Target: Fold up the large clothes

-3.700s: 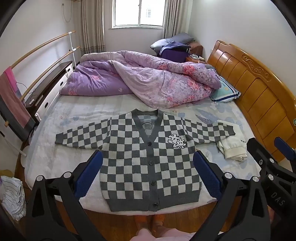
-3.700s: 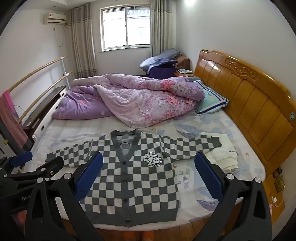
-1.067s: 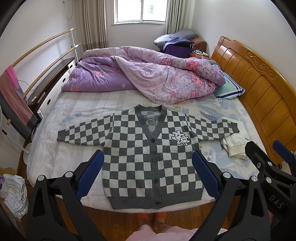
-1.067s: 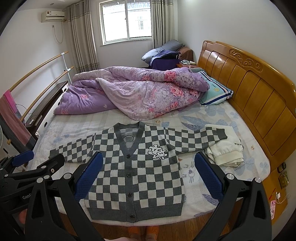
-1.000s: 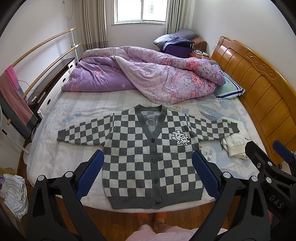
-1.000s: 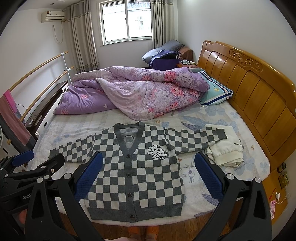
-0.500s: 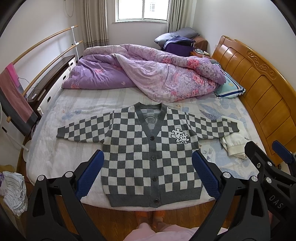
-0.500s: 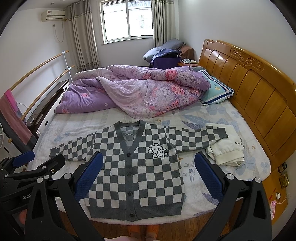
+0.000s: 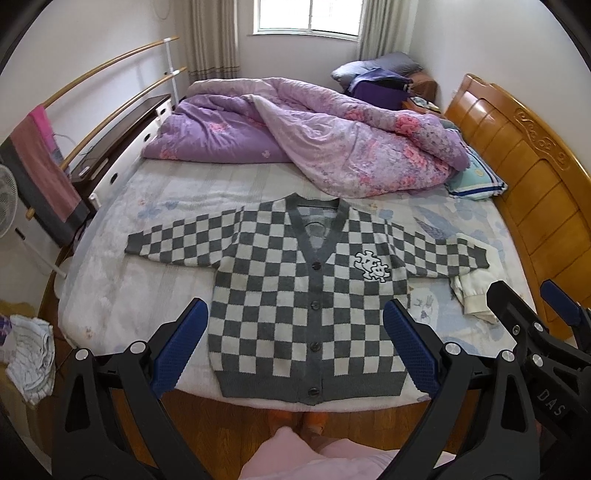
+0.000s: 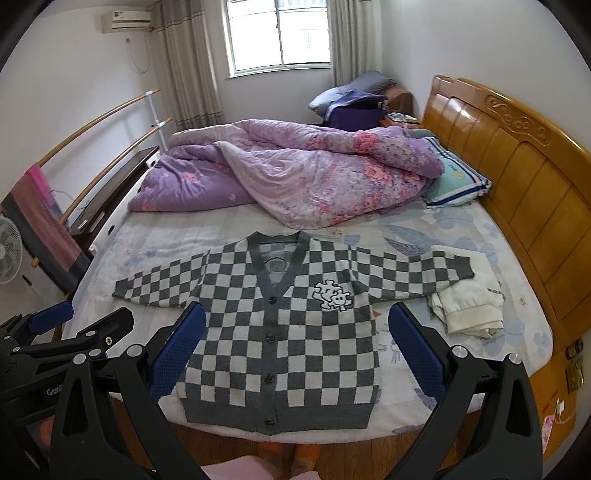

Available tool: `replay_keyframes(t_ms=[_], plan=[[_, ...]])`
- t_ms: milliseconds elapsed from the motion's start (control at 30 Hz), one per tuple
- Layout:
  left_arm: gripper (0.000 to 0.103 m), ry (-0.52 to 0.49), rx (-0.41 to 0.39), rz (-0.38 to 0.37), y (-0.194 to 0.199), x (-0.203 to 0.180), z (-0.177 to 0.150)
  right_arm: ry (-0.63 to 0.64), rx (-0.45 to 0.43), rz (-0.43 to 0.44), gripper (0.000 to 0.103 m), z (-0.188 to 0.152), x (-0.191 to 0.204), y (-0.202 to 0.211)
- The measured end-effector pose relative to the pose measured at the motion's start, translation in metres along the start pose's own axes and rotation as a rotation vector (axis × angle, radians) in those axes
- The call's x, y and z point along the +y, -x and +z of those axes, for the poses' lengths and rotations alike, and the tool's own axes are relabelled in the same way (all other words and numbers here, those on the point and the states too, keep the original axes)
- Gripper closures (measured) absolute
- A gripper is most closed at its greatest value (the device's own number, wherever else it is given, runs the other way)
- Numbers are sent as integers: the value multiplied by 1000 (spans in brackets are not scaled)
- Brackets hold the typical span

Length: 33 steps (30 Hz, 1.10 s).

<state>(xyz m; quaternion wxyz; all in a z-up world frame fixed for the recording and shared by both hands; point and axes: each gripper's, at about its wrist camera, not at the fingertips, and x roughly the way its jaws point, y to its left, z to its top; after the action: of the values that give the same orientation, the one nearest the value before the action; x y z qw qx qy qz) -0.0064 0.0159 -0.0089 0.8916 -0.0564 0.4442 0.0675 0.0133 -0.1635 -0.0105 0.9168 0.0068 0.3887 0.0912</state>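
Cardigan (image 9: 306, 302): flat on bed (image 9: 110, 288), buttoned, hem at near edge.
Left gripper (image 9: 295, 332): spread wide, empty, above hem.
Right gripper (image 10: 295, 332): spread wide, empty, above hem.

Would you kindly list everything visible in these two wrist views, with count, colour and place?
cardigan: 1, grey-and-white check, flat on bed's near edge, buttoned, sleeves spread
cream garment: 1, off-white, bundled beside and partly under the cardigan's right-hand cuff
quilt: 1, purple and pink floral, heaped at bed's far side
pillow: 1, teal with blue stripes, by headboard
headboard: 1, orange wood, right
bed sheet: 1, pale with a faint print, under everything
towel: 1, pink and grey, hung on rail, left
fan: 1, white, left edge
window: 1, far wall
air conditioner: 1, white, upper left
left gripper: 1, black with blue pads, open, above the hem
right gripper: 1, same, open
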Motion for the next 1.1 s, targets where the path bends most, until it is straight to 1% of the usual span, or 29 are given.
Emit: replay_keyframes(t_ms=[167,267,300,367,467,533,633,700,833,1000,1067,1100], plan=[[9,51,14,31,2,10,-11,55,29,69,7,6,5,-8],[19,83,42,35,5,18,-20,92,51,111,7,11,12,-17],[23,92,57,37,1,20,-14,113,62,120,7,13,18,-20],[23,118,76,59,-1,30,-9,138,70,141,7,17,25,-25],[23,159,79,74,-1,44,-3,184,67,180,7,27,43,-33],[23,183,85,85,-5,57,1,217,75,185,7,30,54,-40],[23,224,105,75,-15,81,12,258,98,188,7,35,77,-55],[23,245,116,69,-24,102,19,278,108,198,7,40,95,-66],[23,271,147,58,-54,143,36,300,136,190,7,48,136,-95],[23,268,187,69,-106,216,64,290,230,165,7,66,200,-156],[23,283,201,62,-131,247,73,275,265,144,7,74,224,-185],[23,307,194,50,-146,267,77,270,279,139,7,76,234,-196]])
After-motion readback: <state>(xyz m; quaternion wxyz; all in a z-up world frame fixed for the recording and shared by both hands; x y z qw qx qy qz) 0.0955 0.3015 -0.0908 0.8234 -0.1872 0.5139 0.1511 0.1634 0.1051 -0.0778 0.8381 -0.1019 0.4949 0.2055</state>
